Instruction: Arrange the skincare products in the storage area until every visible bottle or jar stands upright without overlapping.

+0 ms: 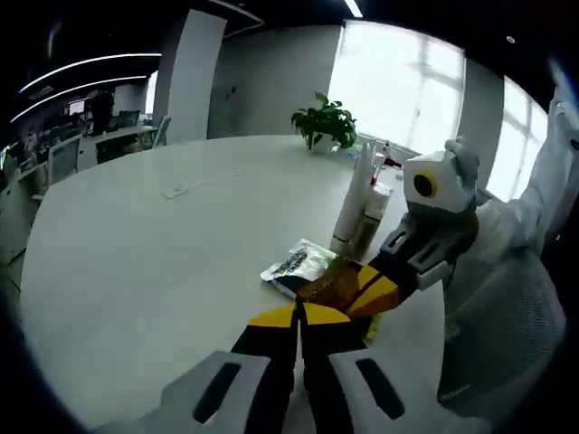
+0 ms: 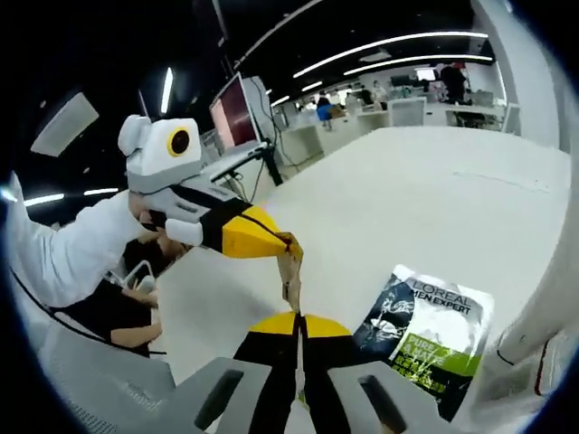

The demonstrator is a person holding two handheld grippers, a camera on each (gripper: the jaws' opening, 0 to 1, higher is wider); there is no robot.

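A small brown packet [image 1: 331, 284] hangs between the two grippers above the white table [image 1: 145, 262]. My left gripper [image 1: 299, 316] is shut on one end of it. The right gripper [image 1: 378, 287] comes in from the right and is shut on the other end. In the right gripper view the same brown packet [image 2: 291, 269] runs edge-on from my right gripper [image 2: 299, 322] up to the left gripper [image 2: 282, 241]. A black-and-green L'Oreal sachet [image 2: 423, 333] lies flat on the table, and the sachet [image 1: 295, 264] is just beyond the grippers. A tall white tube [image 1: 354, 202] and a shorter bottle [image 1: 374, 215] stand upright behind it.
A potted plant [image 1: 325, 121] stands at the far edge of the table. A cable [image 1: 181, 189] lies on the far left part of the table. A person's white sleeve [image 1: 534, 199] is on the right. Office desks and monitors [image 2: 237, 113] lie beyond the table.
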